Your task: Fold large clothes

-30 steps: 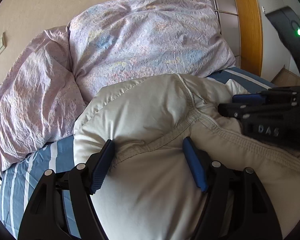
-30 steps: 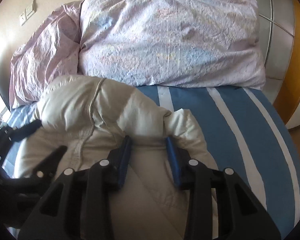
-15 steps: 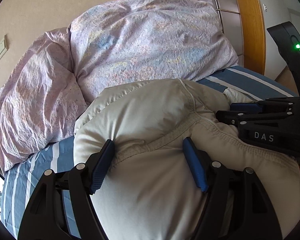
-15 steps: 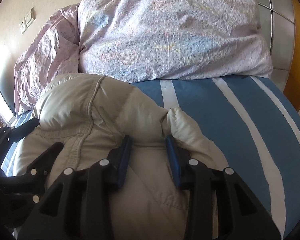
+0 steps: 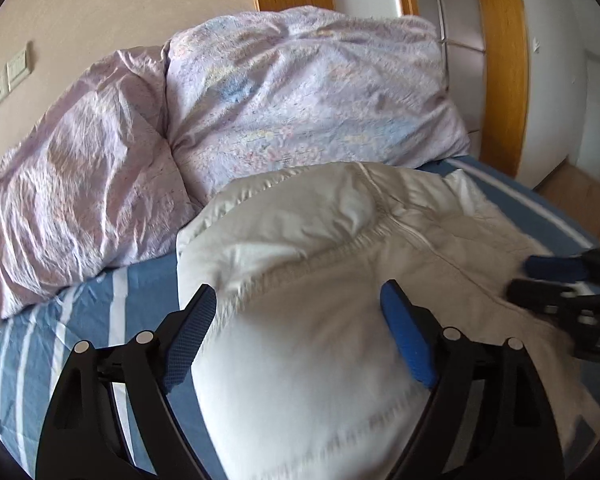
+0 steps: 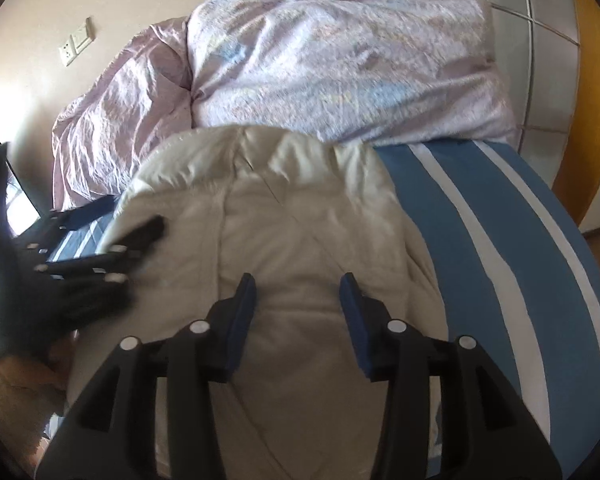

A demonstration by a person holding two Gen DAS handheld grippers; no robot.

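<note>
Left wrist: left tool spread wide over the cream jacket.

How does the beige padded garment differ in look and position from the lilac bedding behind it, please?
The beige padded garment is plain, smooth and seamed; the lilac bedding is crinkled, with a faint pastel print. The garment lies flat on the blue striped sheet, under both hand-held grippers; the bedding is heaped high at the far end. Both look soft and puffy.
</note>
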